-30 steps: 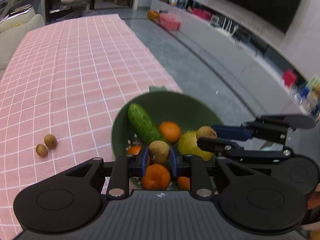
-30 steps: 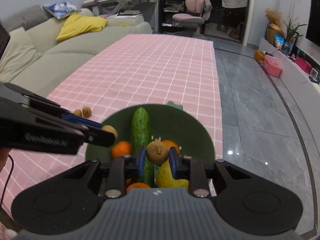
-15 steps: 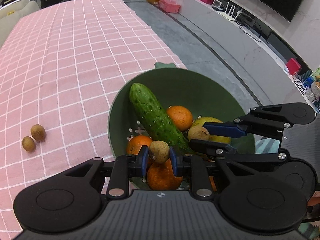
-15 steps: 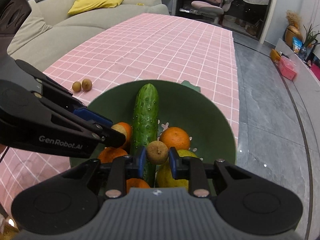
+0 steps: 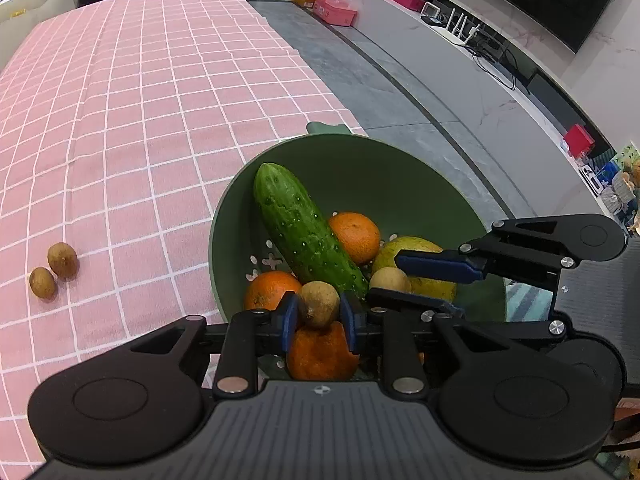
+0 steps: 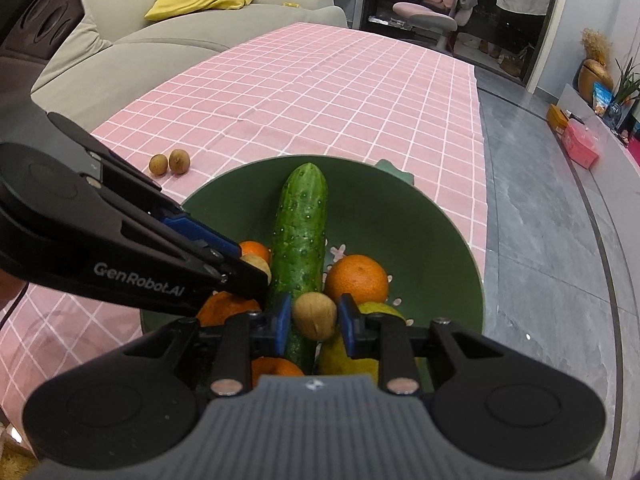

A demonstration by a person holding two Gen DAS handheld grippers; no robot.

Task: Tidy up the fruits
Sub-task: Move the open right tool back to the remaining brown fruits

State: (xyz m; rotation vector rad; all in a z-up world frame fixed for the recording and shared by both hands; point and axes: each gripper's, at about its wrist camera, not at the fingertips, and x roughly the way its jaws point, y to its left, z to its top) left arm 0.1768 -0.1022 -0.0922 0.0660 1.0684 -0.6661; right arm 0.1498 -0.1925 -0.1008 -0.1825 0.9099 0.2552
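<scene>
The green bowl (image 5: 400,168) has come much closer under me than a second ago, so I judge the release is near. In it the cucumber (image 5: 304,232) lies across oranges (image 5: 356,236) and may block a soft landing. My left gripper (image 5: 318,314) is closed on a longan (image 5: 319,306); my right gripper (image 6: 314,318) pinches another longan (image 6: 314,314). Two more longans (image 5: 54,270) wait on the pink tablecloth (image 5: 140,100), well apart from the bowl.

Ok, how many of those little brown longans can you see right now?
4. One longan sits in the left gripper, one in the right gripper, and two lie together on the pink tablecloth. More may hide in the green bowl.
</scene>
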